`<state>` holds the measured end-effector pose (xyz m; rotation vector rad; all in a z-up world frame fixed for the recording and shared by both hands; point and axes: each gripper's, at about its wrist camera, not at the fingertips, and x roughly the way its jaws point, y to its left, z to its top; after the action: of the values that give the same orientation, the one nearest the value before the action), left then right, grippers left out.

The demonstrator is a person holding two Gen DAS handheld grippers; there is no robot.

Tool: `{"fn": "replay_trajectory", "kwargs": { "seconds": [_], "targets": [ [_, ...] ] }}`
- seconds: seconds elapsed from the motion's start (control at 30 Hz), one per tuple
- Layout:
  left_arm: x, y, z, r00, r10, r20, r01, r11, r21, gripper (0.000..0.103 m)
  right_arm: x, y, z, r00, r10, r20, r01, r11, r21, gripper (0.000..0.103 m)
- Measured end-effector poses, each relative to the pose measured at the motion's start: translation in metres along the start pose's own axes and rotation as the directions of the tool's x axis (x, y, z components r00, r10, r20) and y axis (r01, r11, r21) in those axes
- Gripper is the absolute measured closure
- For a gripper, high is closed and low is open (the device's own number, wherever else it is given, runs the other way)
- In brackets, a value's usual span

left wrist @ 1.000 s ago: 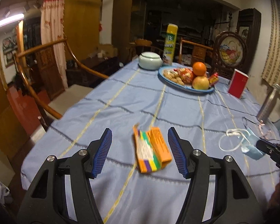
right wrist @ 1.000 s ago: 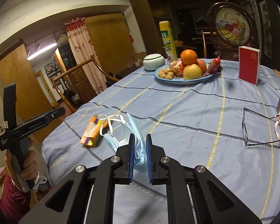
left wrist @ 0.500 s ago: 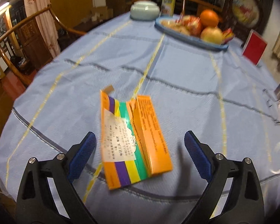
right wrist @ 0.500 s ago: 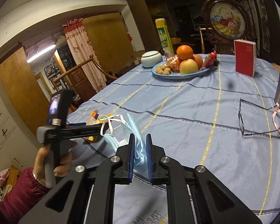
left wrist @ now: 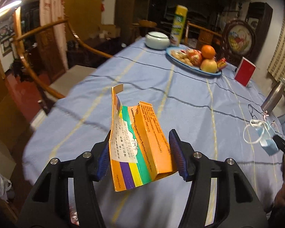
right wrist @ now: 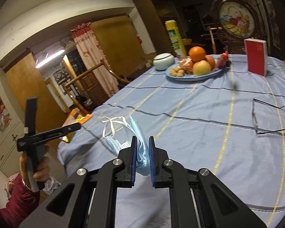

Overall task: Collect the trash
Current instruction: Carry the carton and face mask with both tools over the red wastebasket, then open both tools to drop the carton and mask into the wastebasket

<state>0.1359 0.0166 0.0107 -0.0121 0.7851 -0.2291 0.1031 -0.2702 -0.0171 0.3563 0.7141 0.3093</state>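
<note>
Currently my left gripper [left wrist: 141, 156] has its jaws closed against the two sides of a flattened orange carton [left wrist: 137, 148] with purple, yellow and green stripes; the carton is lifted off the blue tablecloth [left wrist: 190, 98] and stands tilted, its torn top flap curling upward. From the right wrist view, my right gripper [right wrist: 142, 160] is pinched onto a crumpled light-blue face mask [right wrist: 140, 146], white ear loops [right wrist: 112, 123] dangling out to the left above the cloth. Both trash items are thus held in the air near the table's near edge. Farther back on the table: a blue plate [right wrist: 191, 77] carrying an orange, an apple and nuts, a pale lidded bowl [right wrist: 164, 61] beside it, a tall yellow canister [right wrist: 175, 38] behind. A red booklet [right wrist: 256, 58] stands upright to the right; spectacles [right wrist: 266, 117] lie on the cloth near the right edge.
</note>
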Motion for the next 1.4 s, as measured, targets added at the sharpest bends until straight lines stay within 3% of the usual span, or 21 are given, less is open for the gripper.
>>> {"fn": "replay_trajectory", "kwargs": {
  "seconds": [0.17,0.43,0.5,0.57,0.73,0.9,1.13,1.23,1.27,1.33,1.4],
  "targets": [
    [-0.046,0.046,-0.042,0.997,0.072,0.002,-0.072,0.997,-0.032,0.046,0.002,0.031,-0.006,0.998,0.055,-0.02,-0.056,0.998,-0.037,0.091],
    [-0.071,0.123,-0.145,0.979,0.157,-0.13,-0.17,0.981,-0.097,0.042,0.016,0.102,-0.022,0.984,0.152,-0.095,-0.162,0.981,-0.11,0.091],
    [-0.066,0.134,-0.165,0.972,0.158,-0.176,-0.178,0.979,-0.102,0.036,0.022,0.12,-0.026,0.978,0.173,-0.119,-0.187,0.974,-0.128,0.091],
    [-0.063,0.145,-0.181,0.961,0.182,-0.209,-0.206,0.973,-0.102,0.022,0.03,0.144,-0.034,0.968,0.195,-0.157,-0.219,0.964,-0.151,0.091],
    [-0.085,0.164,-0.185,0.955,0.264,-0.131,-0.28,0.953,-0.114,0.007,0.049,0.197,-0.055,0.942,0.224,-0.251,-0.278,0.937,-0.21,0.091],
    [-0.109,0.187,-0.185,0.936,0.346,-0.061,-0.351,0.924,-0.151,0.007,0.076,0.241,-0.084,0.902,0.235,-0.362,-0.336,0.908,-0.249,0.091],
    [-0.111,0.224,-0.198,0.923,0.376,-0.081,-0.385,0.897,-0.217,0.007,0.123,0.286,-0.126,0.838,0.224,-0.497,-0.394,0.879,-0.269,0.09],
    [-0.109,0.234,-0.205,0.922,0.375,-0.1,-0.388,0.891,-0.236,0.007,0.15,0.306,-0.145,0.816,0.202,-0.542,-0.409,0.864,-0.293,0.087],
    [-0.108,0.236,-0.207,0.92,0.377,-0.105,-0.391,0.889,-0.24,0.007,0.157,0.31,-0.15,0.805,0.193,-0.56,-0.414,0.86,-0.299,0.07],
    [-0.109,0.242,-0.214,0.915,0.385,-0.122,-0.403,0.882,-0.243,0.007,0.172,0.316,-0.164,0.788,0.169,-0.592,-0.415,0.856,-0.307,0.047],
    [-0.108,0.245,-0.218,0.912,0.388,-0.136,-0.41,0.88,-0.241,0.007,0.179,0.319,-0.175,0.782,0.137,-0.608,-0.405,0.853,-0.329,0.047]
  ]
}}
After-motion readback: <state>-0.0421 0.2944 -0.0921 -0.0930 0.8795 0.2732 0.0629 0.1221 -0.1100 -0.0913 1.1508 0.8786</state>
